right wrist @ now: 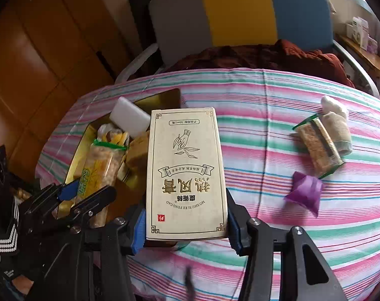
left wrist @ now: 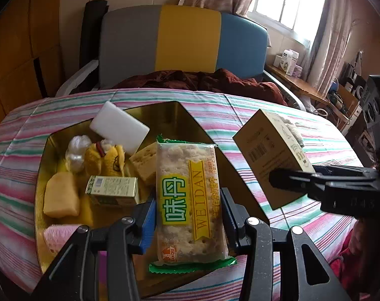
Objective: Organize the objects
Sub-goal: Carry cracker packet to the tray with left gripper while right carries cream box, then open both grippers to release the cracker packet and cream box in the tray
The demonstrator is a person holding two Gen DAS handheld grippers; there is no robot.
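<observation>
My left gripper (left wrist: 188, 215) is shut on a green-and-yellow WEIDAN cracker pack (left wrist: 190, 200), held over the gold tin tray (left wrist: 165, 120). In the right wrist view the pack (right wrist: 99, 170) hangs over the tray (right wrist: 160, 100). My right gripper (right wrist: 186, 223) is shut on a cream box with gold Chinese print (right wrist: 186, 173), held above the striped cloth just right of the tray. The box also shows in the left wrist view (left wrist: 270, 155). The tray holds a white block (left wrist: 119, 126), a yellow plush toy (left wrist: 104, 160), a small green box (left wrist: 113, 190) and yellow sponges (left wrist: 61, 195).
On the striped cloth (right wrist: 277, 115) to the right lie a second cracker pack (right wrist: 320, 145), a beige rolled cloth (right wrist: 338, 130) and a purple pouch (right wrist: 305, 190). A grey, yellow and blue chair (right wrist: 240, 12) with a red cloth stands behind the table.
</observation>
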